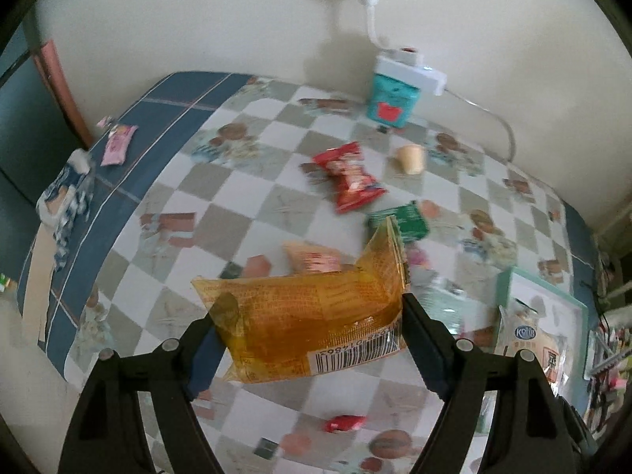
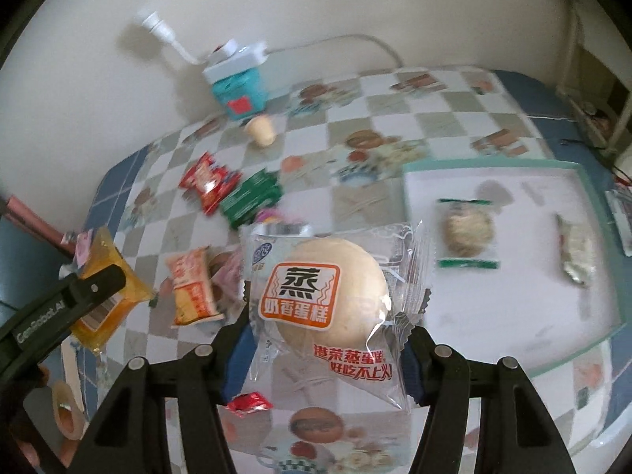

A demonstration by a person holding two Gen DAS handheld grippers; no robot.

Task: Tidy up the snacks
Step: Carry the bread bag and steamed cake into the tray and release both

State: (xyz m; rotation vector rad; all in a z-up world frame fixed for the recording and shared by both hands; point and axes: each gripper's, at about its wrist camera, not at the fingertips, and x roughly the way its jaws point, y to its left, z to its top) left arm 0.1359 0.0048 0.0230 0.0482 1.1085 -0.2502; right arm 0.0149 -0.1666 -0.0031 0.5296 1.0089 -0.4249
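Snacks are lifted clear of the tabletop point(image 2: 454, 118) in both hands. Right gripper point(image 2: 330, 339) fingers grasp a steamed cake packet point(image 2: 328, 296), its long axis running 11 to 5; the tray point(image 2: 489, 166) lies at 2 o'clock, nearer this hand, a cookie pack point(image 2: 468, 233) already inside. Left gripper point(image 1: 308, 335) fingers clench an orange packet point(image 1: 308, 316); red point(image 1: 349, 177) and green packets point(image 1: 399, 221) lie loose at 12.

We see a plain cream wall point(image 1: 197, 19) behind a table under a checked cloth point(image 1: 252, 181) of white and grey squares with a blue border; a white cable point(image 2: 355, 41) runs along the wall; daylight looks soft, perhaps from the right; edges blur.
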